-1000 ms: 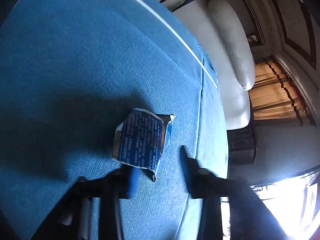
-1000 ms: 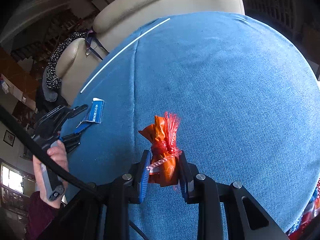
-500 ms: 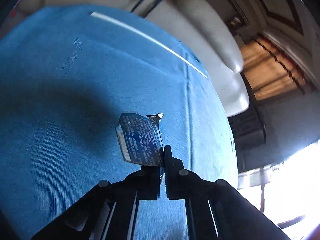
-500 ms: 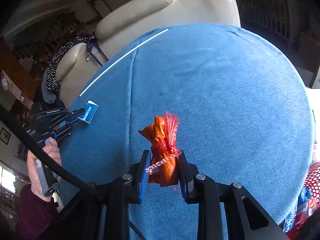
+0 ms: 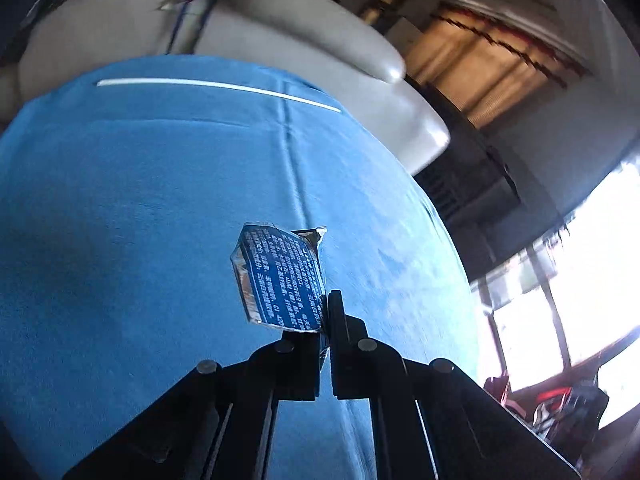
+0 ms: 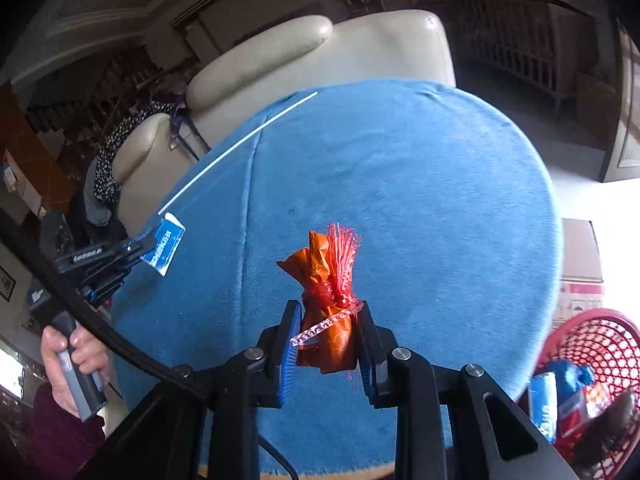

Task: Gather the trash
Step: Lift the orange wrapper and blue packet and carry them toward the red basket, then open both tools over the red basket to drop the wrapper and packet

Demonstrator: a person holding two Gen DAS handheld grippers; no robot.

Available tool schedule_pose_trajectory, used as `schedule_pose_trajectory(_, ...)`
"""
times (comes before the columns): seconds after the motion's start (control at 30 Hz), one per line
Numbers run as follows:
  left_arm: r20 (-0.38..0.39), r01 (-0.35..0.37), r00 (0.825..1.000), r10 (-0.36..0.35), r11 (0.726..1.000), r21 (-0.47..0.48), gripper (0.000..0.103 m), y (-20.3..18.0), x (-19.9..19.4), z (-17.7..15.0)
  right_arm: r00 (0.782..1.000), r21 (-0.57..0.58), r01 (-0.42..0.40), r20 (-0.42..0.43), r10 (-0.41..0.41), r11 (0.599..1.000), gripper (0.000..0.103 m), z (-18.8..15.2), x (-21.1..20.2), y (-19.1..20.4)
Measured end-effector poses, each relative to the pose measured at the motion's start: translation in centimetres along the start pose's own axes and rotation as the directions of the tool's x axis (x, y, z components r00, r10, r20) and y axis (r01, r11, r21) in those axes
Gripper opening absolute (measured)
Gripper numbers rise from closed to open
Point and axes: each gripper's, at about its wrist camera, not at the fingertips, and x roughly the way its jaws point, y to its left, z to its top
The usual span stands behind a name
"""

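the right tool [image 6: 329, 340] is clamped on an orange wrapper [image 6: 326, 308] bound with red netting, held above the blue counter [image 6: 420, 200], likely bound for the red basket [image 6: 592, 344]; the left tool [image 5: 325, 312] pinches a flat blue printed packet [image 5: 280, 276] by its edge; beyond lies a white straw [image 5: 216, 87].

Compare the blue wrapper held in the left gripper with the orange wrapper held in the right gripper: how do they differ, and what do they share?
The blue wrapper is a flat, printed foil packet; the orange wrapper is bunched into a bundle, with red netting around it.
The left gripper pinches the blue wrapper by one edge, its jaws almost together; the right gripper clamps the orange wrapper's body with its jaws standing wider.
Both are held above the blue tablecloth.
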Motion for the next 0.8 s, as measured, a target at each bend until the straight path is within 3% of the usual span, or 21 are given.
schedule_pose_trajectory(0.27,-0.042,0.061,0.998,-0.055,0.987,0.151,0.004,-5.3,-0.4,-1.8,0.998,0.072,0.044,0.037,-0.047,0.996,0.028,-0.7,-3.0,-3.5)
schedule_pose_trajectory(0.5,-0.09,0.106,0.992,-0.087,0.968,0.228,0.004,-9.8,0.3,-2.7,0.994,0.14,0.081,0.055,-0.09,0.987,0.028,-1.3,-5.4,-6.9)
schedule_pose_trajectory(0.8,-0.169,0.178,0.978,-0.122,0.91,0.375,0.004,-15.7,0.9,-5.8,0.984,0.212,0.135,0.082,-0.156,0.968,0.028,-2.6,-8.9,-10.8)
